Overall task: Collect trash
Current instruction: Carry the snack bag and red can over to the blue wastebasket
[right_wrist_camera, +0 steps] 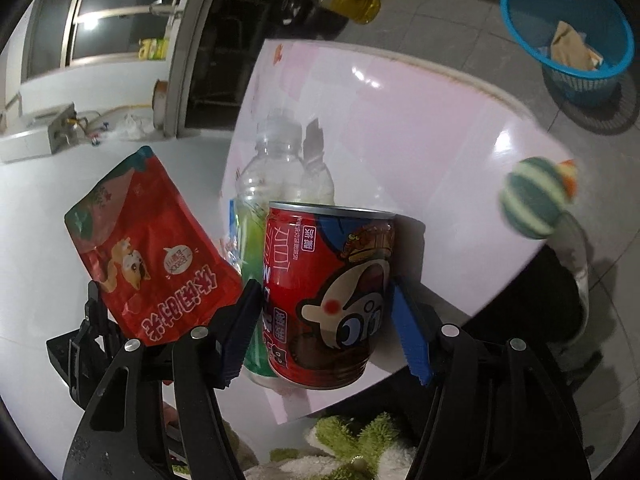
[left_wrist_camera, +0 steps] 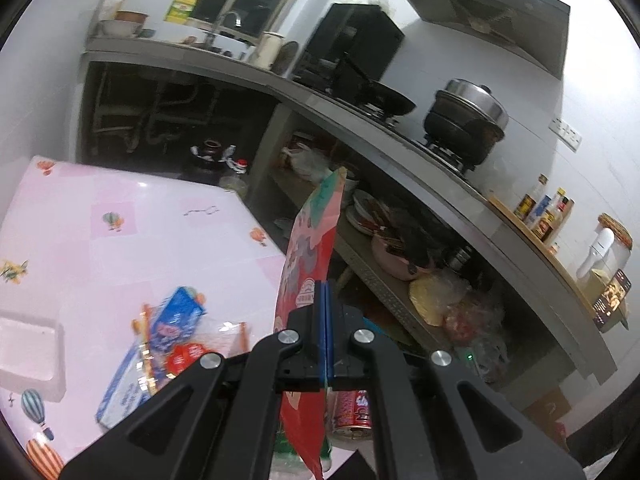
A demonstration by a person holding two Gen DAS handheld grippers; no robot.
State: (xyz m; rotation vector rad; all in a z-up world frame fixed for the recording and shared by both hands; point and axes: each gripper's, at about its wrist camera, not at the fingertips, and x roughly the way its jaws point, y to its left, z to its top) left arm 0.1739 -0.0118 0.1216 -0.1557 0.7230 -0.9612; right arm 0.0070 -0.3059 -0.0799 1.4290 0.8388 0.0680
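Observation:
My left gripper (left_wrist_camera: 326, 292) is shut on the lower edge of a red snack pouch (left_wrist_camera: 316, 232), which stands up above the pink table (left_wrist_camera: 120, 220). The right wrist view shows the same pouch (right_wrist_camera: 152, 256) at the left. My right gripper (right_wrist_camera: 326, 304) is shut on a red drink can (right_wrist_camera: 332, 292), its blue pads against the can's two sides. The can is upright near the table's edge. The left wrist view shows it (left_wrist_camera: 356, 412) low behind the left gripper's fingers. A clear plastic bottle (right_wrist_camera: 276, 168) with a green label stands just behind the can.
A blue mesh basket (right_wrist_camera: 568, 28) holding crumpled paper stands on the floor beyond the table. A green striped ball (right_wrist_camera: 532, 204) is at the table's right edge. Blue wrappers (left_wrist_camera: 176, 320) and a white tray (left_wrist_camera: 28, 348) lie on the table. Kitchen shelves (left_wrist_camera: 400, 280) are close on the right.

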